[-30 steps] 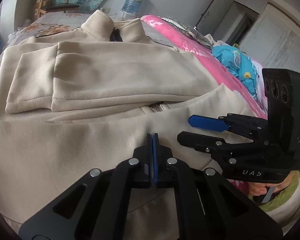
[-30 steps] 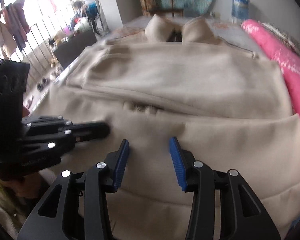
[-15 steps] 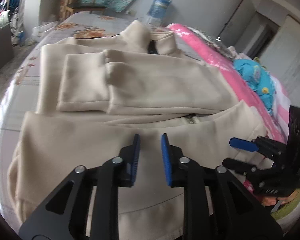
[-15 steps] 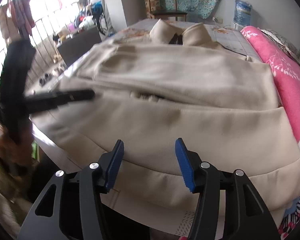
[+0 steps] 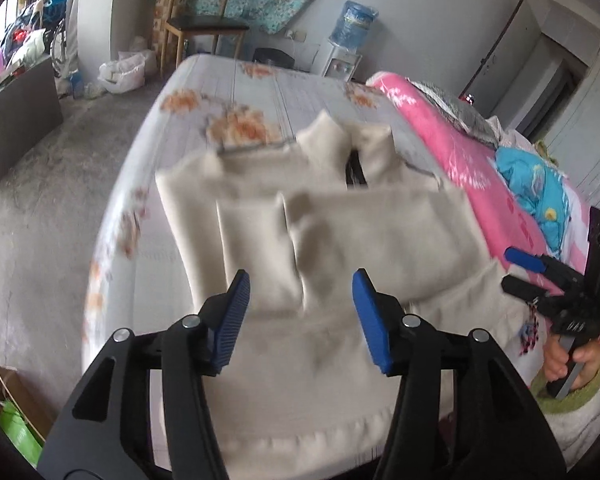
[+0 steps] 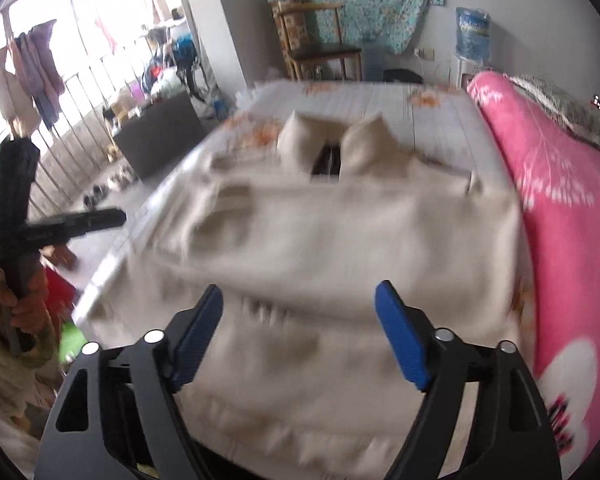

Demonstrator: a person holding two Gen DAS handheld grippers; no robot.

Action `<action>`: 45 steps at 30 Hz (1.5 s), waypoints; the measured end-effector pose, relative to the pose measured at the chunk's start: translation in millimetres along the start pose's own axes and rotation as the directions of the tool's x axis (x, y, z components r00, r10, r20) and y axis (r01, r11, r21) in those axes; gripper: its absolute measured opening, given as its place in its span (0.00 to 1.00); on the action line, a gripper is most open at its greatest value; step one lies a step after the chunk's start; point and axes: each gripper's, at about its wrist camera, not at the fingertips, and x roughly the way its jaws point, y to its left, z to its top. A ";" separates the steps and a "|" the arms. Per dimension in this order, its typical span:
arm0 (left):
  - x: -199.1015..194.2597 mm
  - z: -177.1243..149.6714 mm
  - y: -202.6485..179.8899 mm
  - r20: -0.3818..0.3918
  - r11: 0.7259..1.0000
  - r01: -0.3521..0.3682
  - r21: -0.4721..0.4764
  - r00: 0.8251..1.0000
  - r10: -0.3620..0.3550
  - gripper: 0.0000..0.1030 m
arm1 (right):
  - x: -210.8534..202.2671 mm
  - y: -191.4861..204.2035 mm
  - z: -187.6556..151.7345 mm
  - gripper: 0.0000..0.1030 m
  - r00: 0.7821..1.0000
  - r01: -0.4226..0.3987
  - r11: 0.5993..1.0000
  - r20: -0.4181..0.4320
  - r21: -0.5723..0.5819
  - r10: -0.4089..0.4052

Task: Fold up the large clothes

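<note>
**Both grippers off the jacket, jaws spread, pulled up and back**

Left gripper point(image 5: 300, 304): black two-finger frame with blue ribbed pads. A second ago the pads were pinched together down on the fabric; jaws have just been opening and now stand well apart, nothing between them, cloth only seen below through the gap. View is higher and further back than before: much more of the bed and floor shows.

Right gripper point(image 6: 300, 320): same build. Was partly open a second ago; jaws have just been opening and are now spread wide, nothing clamped. It also sits higher above the cloth than earlier. In the left wrist view it shows at the right edge point(image 5: 528, 276), held by a hand point(image 5: 568, 364) in a green cuff, past the jacket's right edge.

Beige zip-up jacket with stand collar point(image 5: 340, 240): lies flat on the grey floral bedsheet point(image 5: 236, 92), bottom hem toward the cameras, lower part folded up over the body, both sleeves folded across the chest, collar at the far end. Layout same as a second ago; frames are motion-blurred.

Pink floral blanket point(image 6: 560, 184) just beside the jacket's right edge. Beyond the bed: wooden chair point(image 5: 204, 28) and blue water-cooler bottle point(image 5: 356, 20) against the wall.
</note>
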 end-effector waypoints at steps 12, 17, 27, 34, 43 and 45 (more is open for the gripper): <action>128.5 162.3 -27.6 -0.043 0.999 0.049 0.006 0.998 -0.048 0.50 | 127.1 -78.8 153.8 0.78 0.989 0.006 0.976 -0.143 0.217 0.026; 187.8 183.2 -41.6 -0.099 1.000 0.010 0.021 0.995 -0.008 0.50 | 184.2 -100.9 176.1 0.78 0.981 0.071 0.969 -0.194 0.238 -0.024; 222.5 174.0 -49.8 -0.126 0.996 -0.038 0.085 0.991 0.049 0.12 | 215.2 -113.1 171.4 0.22 0.969 0.056 0.970 -0.249 0.235 0.004; 174.8 154.6 -75.3 -0.069 0.971 0.003 0.238 0.998 0.013 0.09 | 162.9 -81.4 153.8 0.10 0.980 0.035 0.994 -0.198 0.099 -0.015; 132.6 84.9 -94.7 -0.087 0.916 0.025 0.400 0.996 0.011 0.09 | 120.8 -58.2 82.7 0.09 0.977 0.041 0.999 -0.210 -0.030 -0.046; 137.5 66.9 -90.8 -0.115 0.914 0.018 0.406 0.993 0.032 0.09 | 127.8 -59.0 60.6 0.09 0.968 0.055 0.997 -0.244 -0.046 -0.065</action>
